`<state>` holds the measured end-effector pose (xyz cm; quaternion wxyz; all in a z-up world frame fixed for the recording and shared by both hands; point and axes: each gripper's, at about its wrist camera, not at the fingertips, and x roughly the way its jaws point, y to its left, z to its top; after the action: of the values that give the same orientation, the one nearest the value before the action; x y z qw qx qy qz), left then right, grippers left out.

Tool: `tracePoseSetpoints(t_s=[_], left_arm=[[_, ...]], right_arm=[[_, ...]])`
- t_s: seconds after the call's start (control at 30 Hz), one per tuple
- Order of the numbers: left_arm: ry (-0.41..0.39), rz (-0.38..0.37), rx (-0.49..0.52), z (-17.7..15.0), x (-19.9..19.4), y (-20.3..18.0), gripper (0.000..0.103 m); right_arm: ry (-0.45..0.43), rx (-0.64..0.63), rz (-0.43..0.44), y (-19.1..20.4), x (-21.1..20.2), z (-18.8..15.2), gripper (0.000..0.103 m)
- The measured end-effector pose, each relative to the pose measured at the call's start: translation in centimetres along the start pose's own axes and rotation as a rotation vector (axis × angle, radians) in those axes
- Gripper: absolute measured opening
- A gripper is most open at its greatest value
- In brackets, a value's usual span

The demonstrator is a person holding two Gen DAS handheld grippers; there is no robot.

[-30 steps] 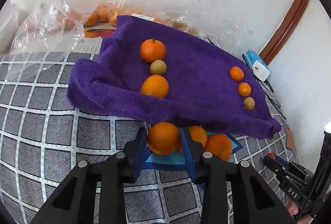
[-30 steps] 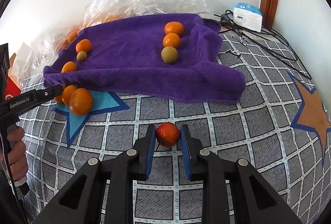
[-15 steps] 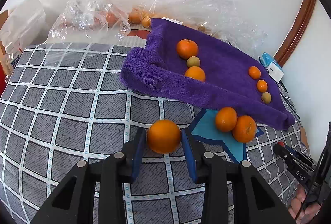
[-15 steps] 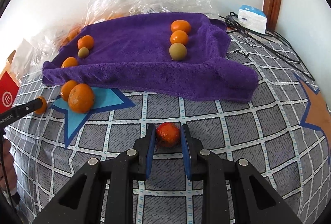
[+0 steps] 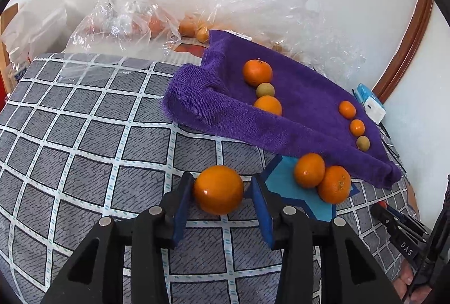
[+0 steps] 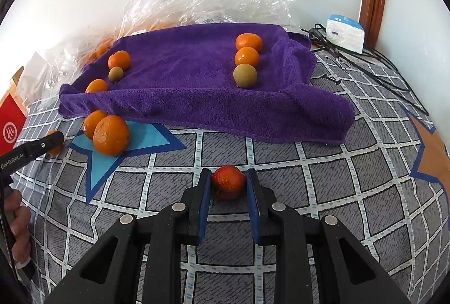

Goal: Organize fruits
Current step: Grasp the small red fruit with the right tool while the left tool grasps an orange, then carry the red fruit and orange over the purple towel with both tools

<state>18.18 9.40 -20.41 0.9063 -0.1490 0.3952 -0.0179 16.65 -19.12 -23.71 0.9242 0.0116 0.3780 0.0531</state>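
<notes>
Purple towel (image 5: 303,107) lies bunched on the grey checked bedspread (image 5: 84,121), holding 2 neat rows of 3 fruits each — apparently the sorting spot. My left gripper (image 5: 222,193) has just been opening: its blue pads now stand off a large orange (image 5: 218,193) that rests on the bedspread between them (set down short of the towel, I judge). My right gripper (image 6: 227,186) is pinched tight on a small reddish fruit (image 6: 227,181) — ready to carry. 2 oranges (image 5: 322,180) wait near the towel's edge.
</notes>
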Motion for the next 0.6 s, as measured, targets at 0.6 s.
tracePoseSetpoints(t_s=[0.6], left_arm=[[-0.075, -0.027, -0.080, 0.1, -1.4, 0.7, 0.033]], right_arm=[[-0.058, 0.043, 0.018, -1.0, -1.2, -0.5, 0.024]])
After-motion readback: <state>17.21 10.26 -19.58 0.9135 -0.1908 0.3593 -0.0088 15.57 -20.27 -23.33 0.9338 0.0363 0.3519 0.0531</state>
